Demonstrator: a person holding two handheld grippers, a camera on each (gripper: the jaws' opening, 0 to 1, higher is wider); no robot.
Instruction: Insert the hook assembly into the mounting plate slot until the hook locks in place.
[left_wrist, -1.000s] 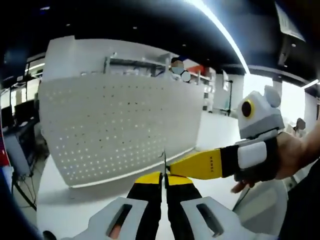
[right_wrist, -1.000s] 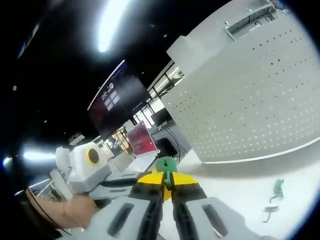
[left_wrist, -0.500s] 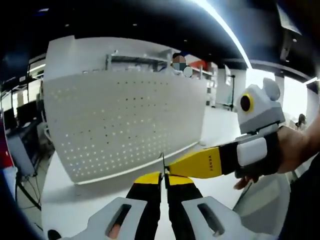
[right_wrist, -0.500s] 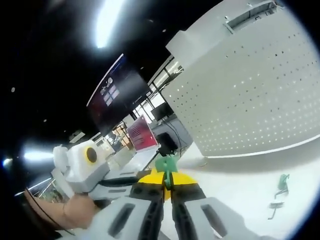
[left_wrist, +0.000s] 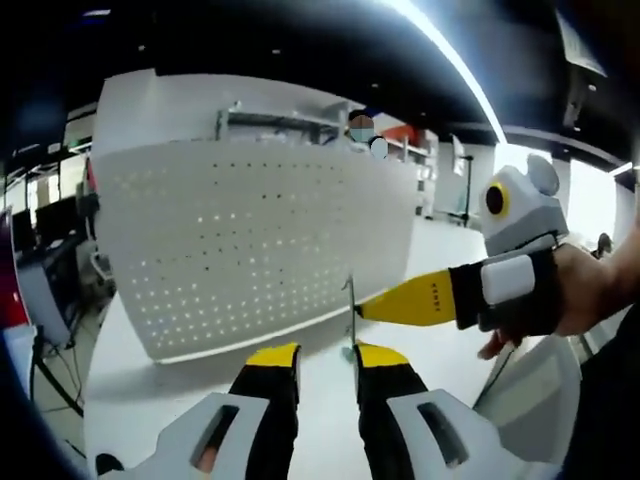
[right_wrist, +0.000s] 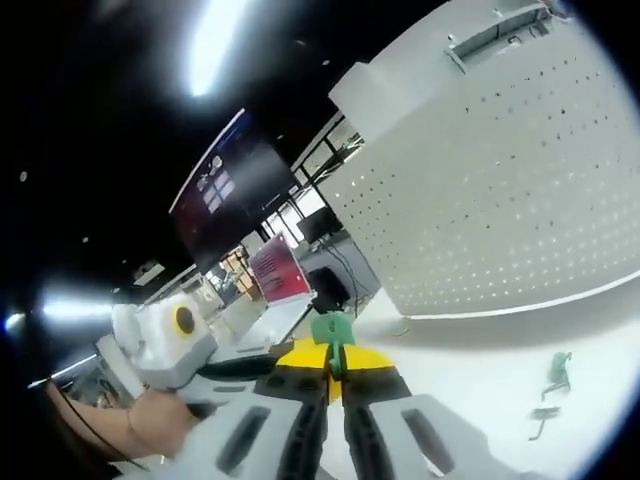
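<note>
Writing on the right hand-held gripper's yellow jaw is too small to read. Left hand-held gripper (left_wrist: 326, 352) stands released, lower centre; right hand-held gripper (right_wrist: 333, 352) is clenched on the green plastic hook assembly (right_wrist: 331, 329), before the white perforated mounting plate (right_wrist: 520, 190).

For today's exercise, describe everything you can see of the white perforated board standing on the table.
The perforated board is a large white panel, seemingly sheet metal or plastic, dotted with a regular grid of small holes that let light through. It stands upright on its lower edge on the white table, casting a shadow in front. A bracket-like fitting sits behind its top edge. Neither gripper touches it. In the right gripper view it fills the upper right.
</note>
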